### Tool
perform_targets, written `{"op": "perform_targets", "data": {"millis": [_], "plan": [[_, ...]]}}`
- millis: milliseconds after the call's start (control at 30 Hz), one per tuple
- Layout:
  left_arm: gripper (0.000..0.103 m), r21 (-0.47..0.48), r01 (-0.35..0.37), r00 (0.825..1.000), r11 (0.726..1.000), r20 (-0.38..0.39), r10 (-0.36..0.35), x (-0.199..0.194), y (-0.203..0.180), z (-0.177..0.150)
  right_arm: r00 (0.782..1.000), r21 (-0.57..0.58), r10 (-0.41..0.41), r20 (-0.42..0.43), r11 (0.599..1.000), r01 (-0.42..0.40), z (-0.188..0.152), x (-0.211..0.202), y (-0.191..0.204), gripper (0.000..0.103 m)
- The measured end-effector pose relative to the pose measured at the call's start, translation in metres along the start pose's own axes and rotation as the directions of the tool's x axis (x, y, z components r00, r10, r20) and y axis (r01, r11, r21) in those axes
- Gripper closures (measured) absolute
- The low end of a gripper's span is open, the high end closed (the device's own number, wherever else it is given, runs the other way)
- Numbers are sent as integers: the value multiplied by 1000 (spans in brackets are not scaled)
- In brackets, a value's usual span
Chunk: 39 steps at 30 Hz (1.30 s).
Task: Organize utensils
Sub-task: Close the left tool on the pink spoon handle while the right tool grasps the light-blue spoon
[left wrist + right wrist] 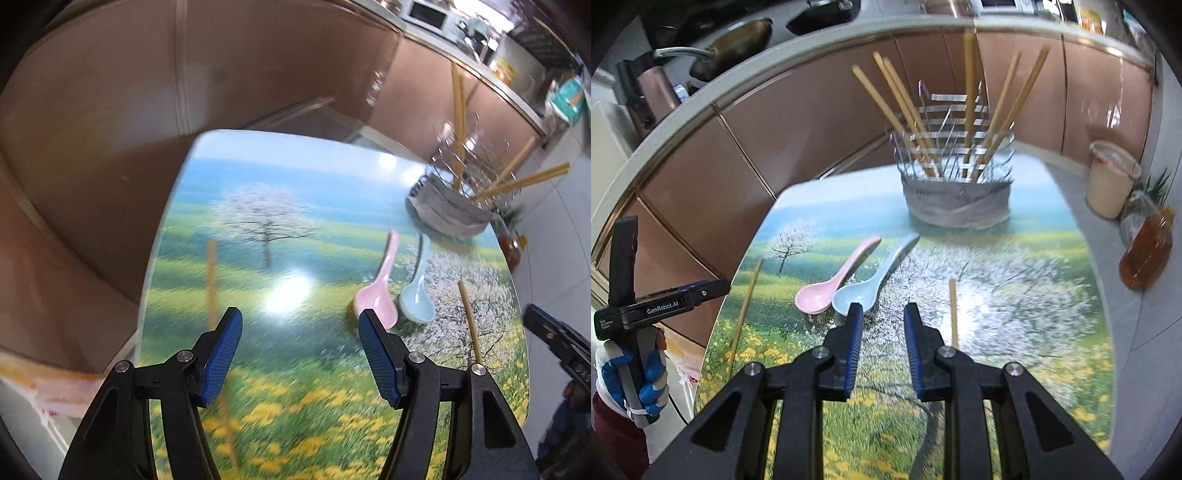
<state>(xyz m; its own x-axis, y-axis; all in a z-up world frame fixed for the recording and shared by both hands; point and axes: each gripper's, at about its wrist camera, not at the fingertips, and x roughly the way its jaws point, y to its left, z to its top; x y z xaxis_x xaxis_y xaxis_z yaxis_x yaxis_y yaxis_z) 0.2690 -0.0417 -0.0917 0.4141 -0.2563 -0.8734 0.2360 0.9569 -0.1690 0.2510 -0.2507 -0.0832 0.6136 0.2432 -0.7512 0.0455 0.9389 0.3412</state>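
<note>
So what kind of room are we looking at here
Most likely a home kitchen: a counter runs behind the table, bearing a microwave and dark pans, and a wire utensil holder full of chopsticks stands on the meadow-printed tabletop.

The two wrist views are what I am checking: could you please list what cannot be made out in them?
- Left chopstick: left wrist view, its near end is hidden behind the left gripper.
- Right chopstick: right wrist view, its near end passes behind the right gripper.
- Utensil holder: left wrist view, motion blur smears its wire top.
- Counter items: both views, small and cut off by the top edge.
</note>
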Motion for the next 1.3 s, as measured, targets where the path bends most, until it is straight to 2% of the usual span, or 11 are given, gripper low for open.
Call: {"op": "perform_targets", "data": {"millis": [100,333,600,767,800,867,900,1067,1267,1300], "plan": [[39,52,42,998,998,-54,-39,26,-16,17,1000,12,2,-28,1000,-1,10,21,-2,81],[39,155,85,987,984,-149,-62,81,-55,48,997,44,3,-76,999,0,28,62,-13,81],[39,234,95,978,968,-201,-47,122,-85,65,995,64,15,-98,998,-9,41,90,-18,81],[44,242,104,973,965,-226,-49,139,-92,67,994,72,14,-108,997,-7,47,103,-17,80],[45,243,108,972,964,-229,-52,142,-93,66,994,72,13,-109,997,-5,48,106,-17,77],[49,246,118,970,962,-236,-59,145,-93,66,994,78,14,-111,997,-5,50,111,-16,65],[51,253,115,971,961,-231,-55,145,-93,66,994,81,14,-112,997,-5,50,114,-16,63],[69,263,119,972,957,-226,-59,147,-86,70,991,71,2,-132,997,7,52,131,-8,63],[83,260,122,974,958,-218,-65,148,-67,73,988,41,-34,-151,998,41,54,153,8,63],[82,259,123,974,958,-217,-67,149,-63,73,987,34,-44,-154,998,50,55,157,10,64]]}}
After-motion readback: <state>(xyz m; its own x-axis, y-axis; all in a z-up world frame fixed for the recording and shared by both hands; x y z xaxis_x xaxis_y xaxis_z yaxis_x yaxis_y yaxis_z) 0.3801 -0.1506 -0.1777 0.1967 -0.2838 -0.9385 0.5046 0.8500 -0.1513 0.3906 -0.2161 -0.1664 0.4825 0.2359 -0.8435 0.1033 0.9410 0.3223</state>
